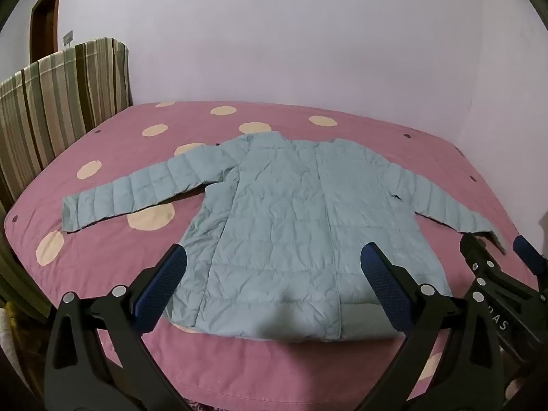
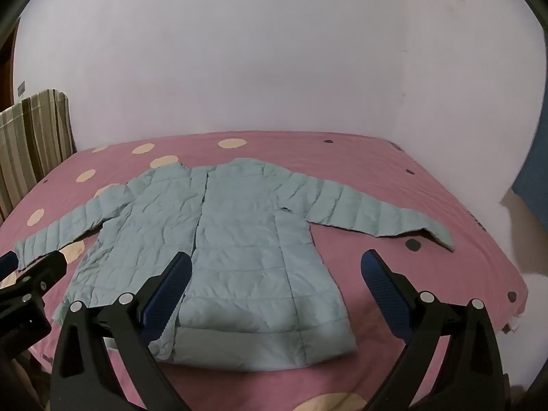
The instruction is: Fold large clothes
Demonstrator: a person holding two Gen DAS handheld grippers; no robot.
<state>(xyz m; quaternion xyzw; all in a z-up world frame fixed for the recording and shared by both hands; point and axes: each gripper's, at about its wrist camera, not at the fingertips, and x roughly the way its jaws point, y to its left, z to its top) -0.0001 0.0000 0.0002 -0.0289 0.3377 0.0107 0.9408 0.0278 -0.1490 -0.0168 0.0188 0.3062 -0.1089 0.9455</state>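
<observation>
In the left wrist view, a striped headboard stood at the left edge of the frame, and the bed with its pink dotted cover filled the middle. The jacket, pale blue and quilted, lay flat and spread out on the bed, collar toward the wall, hem toward the camera. Its left sleeve reached toward the left side of the bed with bare cover around it. The left hand-held gripper hung above the hem with its jaws fully spread and nothing between the pads. At the right edge of the frame, the right hand-held gripper showed near the right sleeve's cuff.

In the right wrist view, the left hand-held gripper sat at the left edge of the frame, near the left cuff. The jacket lay centre-left, its hem near the bed's front edge. The right hand-held gripper was wide open and empty, over the hem's right part. Right of the jacket a broad strip of bare cover ran to the bed's right edge.
</observation>
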